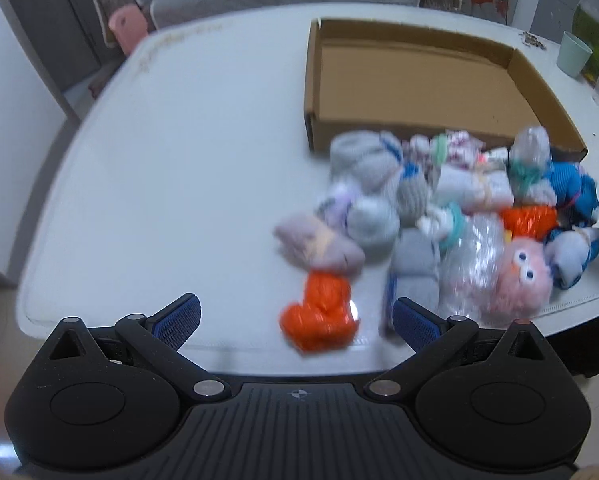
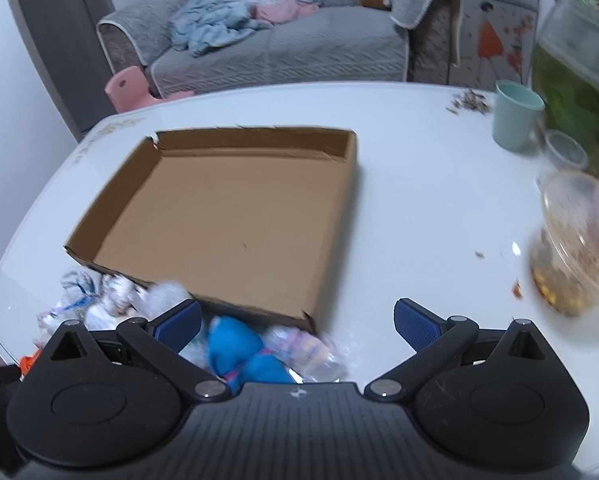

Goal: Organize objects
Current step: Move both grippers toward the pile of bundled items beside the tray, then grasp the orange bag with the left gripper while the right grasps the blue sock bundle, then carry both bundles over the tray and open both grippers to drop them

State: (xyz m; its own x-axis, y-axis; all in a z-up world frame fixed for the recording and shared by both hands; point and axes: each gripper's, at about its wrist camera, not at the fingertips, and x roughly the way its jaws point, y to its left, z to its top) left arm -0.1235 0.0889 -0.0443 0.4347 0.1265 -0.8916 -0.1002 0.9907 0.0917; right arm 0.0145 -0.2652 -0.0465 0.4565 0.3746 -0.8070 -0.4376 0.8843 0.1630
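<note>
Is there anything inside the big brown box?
No. The shallow brown cardboard box shows only its bare floor. The near wall hides a thin strip behind it.

No word, brand or number is showing clearly enough to read. On the wall panel point(image 2: 495, 20) in the upper right of the right wrist view, dark characters are standing above a painted orange figure, but they are too blurred to make out. A small compass-like emblem point(image 1: 298, 395) is sitting on the left gripper's body, without letters.
</note>
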